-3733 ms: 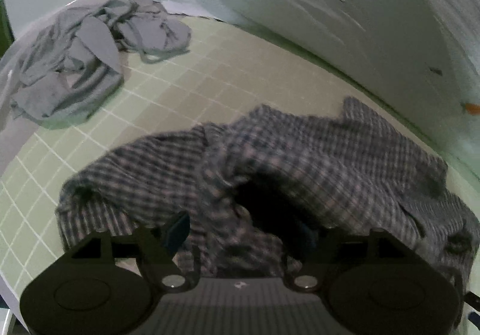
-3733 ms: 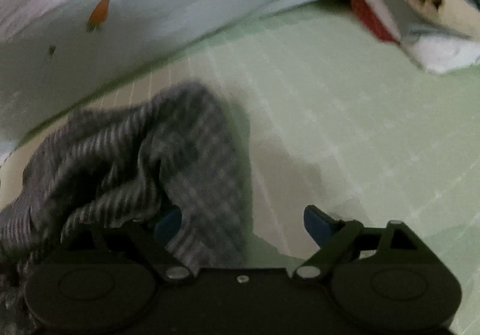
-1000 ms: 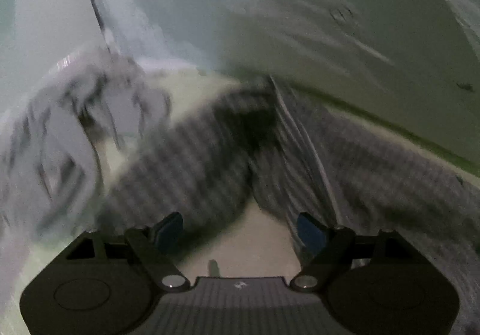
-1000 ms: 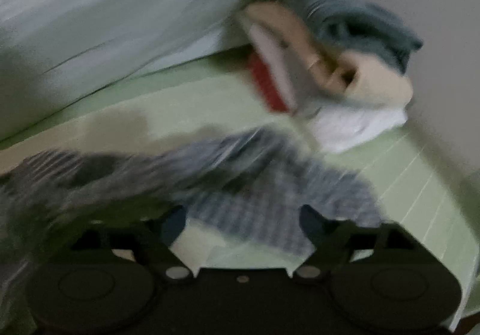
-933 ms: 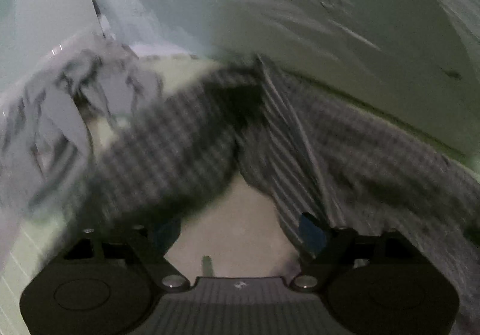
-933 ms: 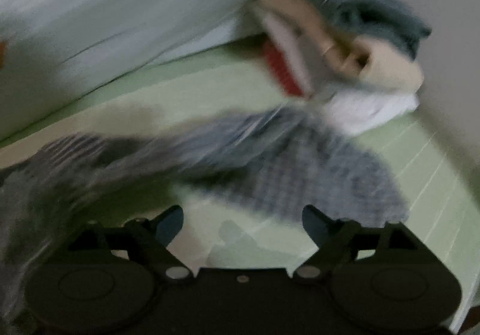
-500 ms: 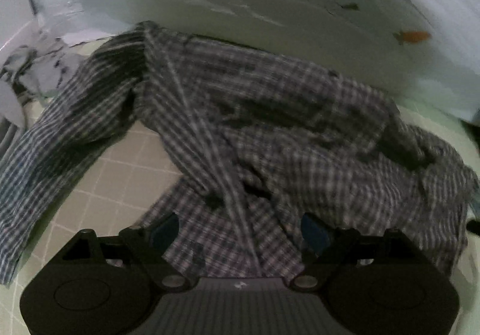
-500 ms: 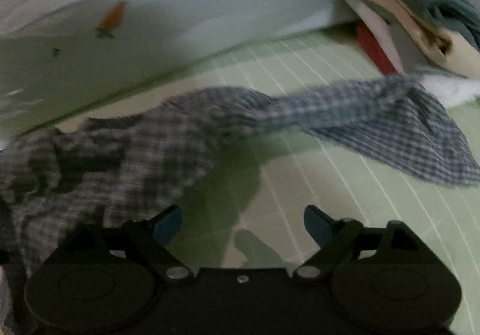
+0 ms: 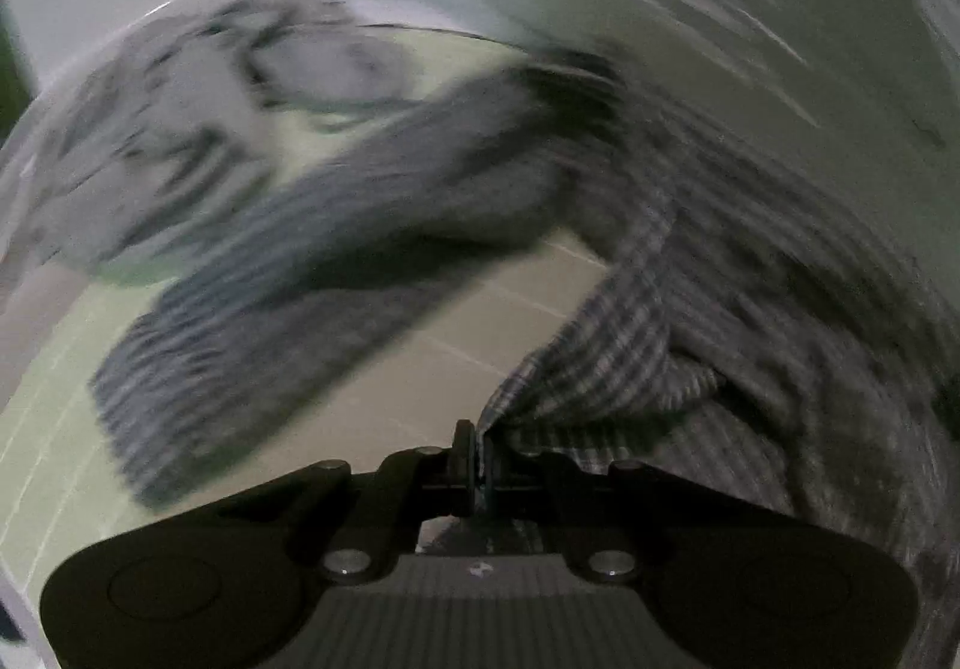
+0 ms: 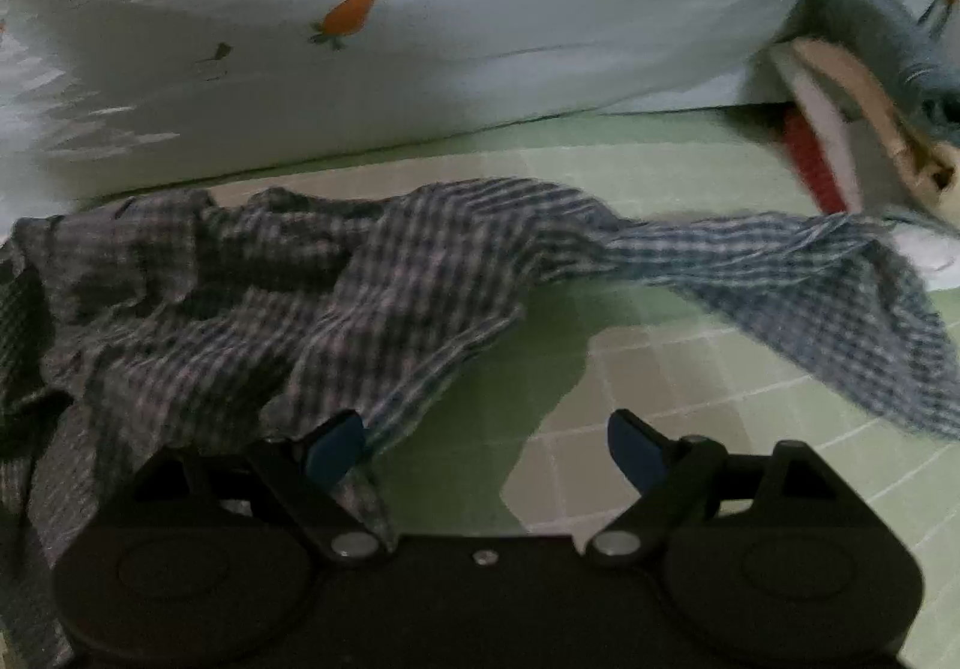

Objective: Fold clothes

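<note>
A dark checked shirt [image 10: 288, 303] lies crumpled on the green gridded mat [image 10: 690, 369]. One sleeve [image 10: 828, 279] stretches out to the right. My right gripper [image 10: 486, 444] is open, low over the mat, with its left fingertip at the shirt's near edge. In the left wrist view, which is blurred by motion, my left gripper [image 9: 474, 456] is shut on an edge of the shirt [image 9: 630, 345]. The cloth rises from its tips and another sleeve [image 9: 312, 273] spreads to the left.
A pale quilt with a carrot print [image 10: 348, 18] runs along the back of the mat. A stack of folded clothes [image 10: 870, 93] sits at the back right. A heap of grey garments [image 9: 180, 141] lies at the back left in the left wrist view.
My left gripper was open over the shirt half a second ago; now it is shut on the shirt's edge and moving fast. My right gripper stays open and has come closer to the shirt.
</note>
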Demonstrator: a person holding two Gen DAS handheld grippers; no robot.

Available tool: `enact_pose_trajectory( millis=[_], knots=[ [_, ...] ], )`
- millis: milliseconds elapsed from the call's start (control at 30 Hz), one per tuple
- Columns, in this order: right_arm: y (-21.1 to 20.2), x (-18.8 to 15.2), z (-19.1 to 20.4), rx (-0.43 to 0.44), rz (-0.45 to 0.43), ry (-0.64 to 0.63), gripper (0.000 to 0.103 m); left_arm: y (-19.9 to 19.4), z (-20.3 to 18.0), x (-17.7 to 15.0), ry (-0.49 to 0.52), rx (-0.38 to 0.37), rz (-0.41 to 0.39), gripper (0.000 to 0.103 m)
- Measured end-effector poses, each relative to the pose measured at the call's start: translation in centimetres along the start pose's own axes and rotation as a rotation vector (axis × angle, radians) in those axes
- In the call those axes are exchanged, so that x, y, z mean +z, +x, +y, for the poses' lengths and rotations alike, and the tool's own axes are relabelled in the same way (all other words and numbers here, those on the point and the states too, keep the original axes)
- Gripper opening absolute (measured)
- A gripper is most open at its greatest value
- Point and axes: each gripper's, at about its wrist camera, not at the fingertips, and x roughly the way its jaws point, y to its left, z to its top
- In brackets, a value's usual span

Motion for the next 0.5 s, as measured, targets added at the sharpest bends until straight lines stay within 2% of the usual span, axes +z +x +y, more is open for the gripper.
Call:
enact_pose_trajectory(
  millis=[100,200,267,333,367,433,467,500],
  knots=[
    [0.3,-0.6,0.6,0.063,0.035,-0.010,0.089,-0.2,1.8,-0.4,-0.012,0.012,0.001,0.003],
    [1.5,-1.7,1.9,0.106,0.115,-0.043,0.090,-0.6,2.9,-1.5,-0.045,0.000,0.009,0.003],
    [2.3,-2.4,2.4,0.118,0.158,-0.058,0.090,-1.0,3.4,-2.3,-0.068,-0.009,0.013,0.003],
    [3.1,-3.1,2.5,0.086,0.186,-0.084,0.086,-1.4,3.8,-3.0,-0.070,-0.009,0.014,0.003],
    [3.4,-3.4,2.5,0.052,0.196,-0.104,0.077,-1.6,3.9,-3.3,-0.067,-0.008,0.016,0.003],
    [3.0,-3.8,2.1,0.050,0.181,-0.130,0.055,-1.9,4.2,-4.0,-0.061,-0.013,0.028,0.003],
    [2.6,-4.0,1.8,0.059,0.169,-0.141,0.026,-2.0,4.3,-4.3,-0.050,-0.013,0.033,0.003],
    [2.2,-4.2,1.5,0.068,0.157,-0.151,0.004,-2.2,4.4,-4.7,-0.037,-0.013,0.038,0.003]
  ],
)
